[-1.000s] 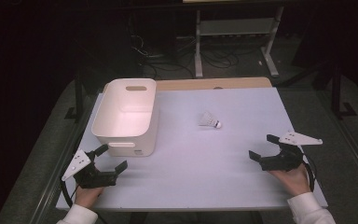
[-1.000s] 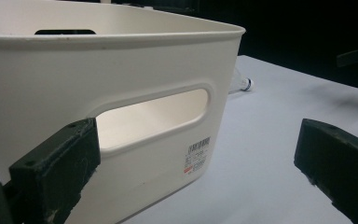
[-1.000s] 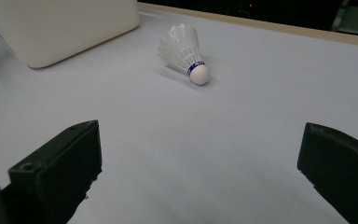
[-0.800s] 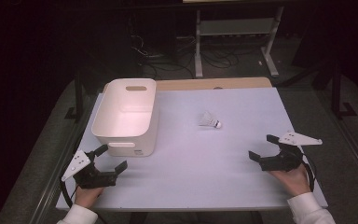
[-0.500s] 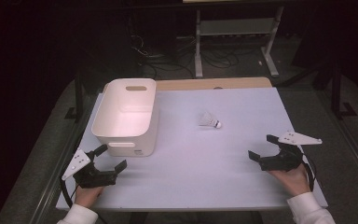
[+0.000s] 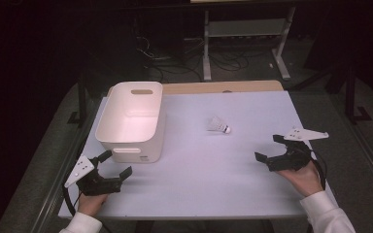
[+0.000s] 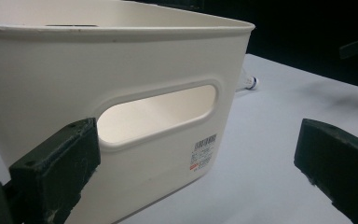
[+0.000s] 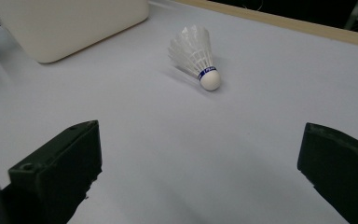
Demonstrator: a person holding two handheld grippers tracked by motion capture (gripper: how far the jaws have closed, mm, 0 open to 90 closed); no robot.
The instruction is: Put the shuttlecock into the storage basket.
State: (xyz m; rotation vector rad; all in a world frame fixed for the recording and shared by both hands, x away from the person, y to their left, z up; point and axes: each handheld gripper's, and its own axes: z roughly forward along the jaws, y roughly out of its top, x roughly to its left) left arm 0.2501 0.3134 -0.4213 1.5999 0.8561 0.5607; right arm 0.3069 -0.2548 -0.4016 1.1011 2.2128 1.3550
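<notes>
While both pairs of tongs rest low on the table, the high view puts the shuttlecock just right of centre, lying on its side with the cork tip toward the right. The white bin stands at centre left, well apart from it. The left tongs sit at lower left, near the bin's front wall, spread wide and empty. The right tongs lie at the right, also spread and empty, aimed toward the shuttlecock.

From the left gripper view, the bin takes up the left and centre, its handle slot facing the camera. The shuttlecock peeks past the bin's right corner. The jaws stand wide apart with nothing between them.

From the right gripper view, the shuttlecock lies in the upper centre, feathers up-left, white cork with a blue band down-right. A corner of the bin shows at upper left. The jaws are released.

The likely step is reaching for the shuttlecock. To do it well, the right tongs should come in low and close gently near the cork, since the feathers would probably crush easily.

Against the picture from a second ago, nothing has visibly shifted: hands, bin and shuttlecock keep their places.
</notes>
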